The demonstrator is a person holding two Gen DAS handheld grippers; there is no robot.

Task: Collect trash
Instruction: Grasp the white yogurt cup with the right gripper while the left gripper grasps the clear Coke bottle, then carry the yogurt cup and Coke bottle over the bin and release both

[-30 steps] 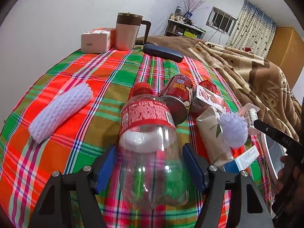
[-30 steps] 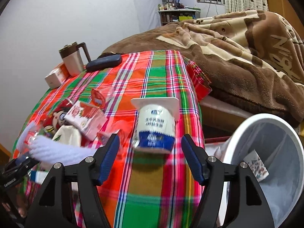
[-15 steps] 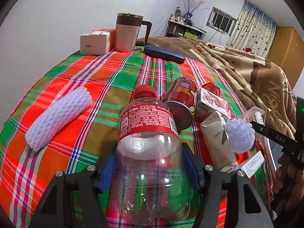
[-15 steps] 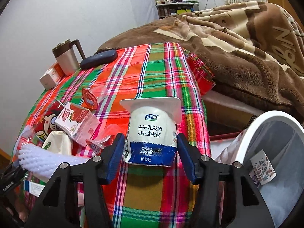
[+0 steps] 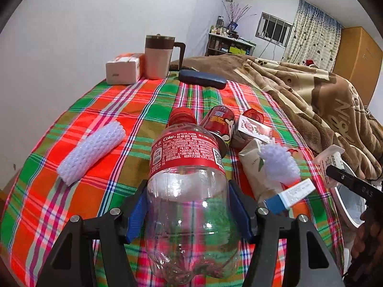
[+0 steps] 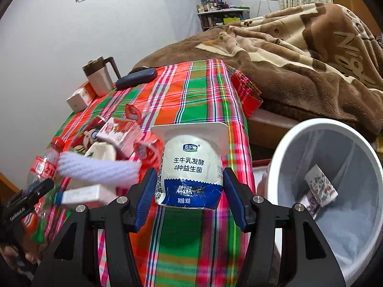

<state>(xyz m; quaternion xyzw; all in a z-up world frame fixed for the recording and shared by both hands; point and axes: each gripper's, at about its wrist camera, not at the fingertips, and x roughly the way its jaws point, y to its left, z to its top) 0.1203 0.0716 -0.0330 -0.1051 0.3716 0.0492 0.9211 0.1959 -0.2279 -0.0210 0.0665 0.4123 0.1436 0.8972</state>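
Note:
My left gripper [image 5: 189, 208] is shut on an empty clear Coke bottle [image 5: 189, 191] with a red label and red cap, held above the plaid cloth. My right gripper [image 6: 190, 191] is shut on a white yogurt cup [image 6: 191, 167] with a blue band, lifted above the table's right edge. A white trash bin [image 6: 282, 167] stands to the right, with a printed wrapper [image 6: 320, 186] inside. More trash lies mid-table: a red can [image 5: 219, 122], a small red-and-white carton [image 5: 253, 129], a beige pouch [image 5: 256, 165], white foam netting [image 5: 280, 165] and a blue-white box [image 5: 289, 196].
A second white foam net [image 5: 91, 153] lies at the left of the plaid tablecloth [image 5: 119, 100]. At the back stand a mug [image 5: 158, 57], a tissue box [image 5: 123, 70] and a dark glasses case [image 5: 202, 79]. A brown blanket [image 6: 299, 59] covers the bed to the right.
Both grippers closed from open: the left onto the Coke bottle, the right onto the yogurt cup. Both objects now sit higher and closer in the views.

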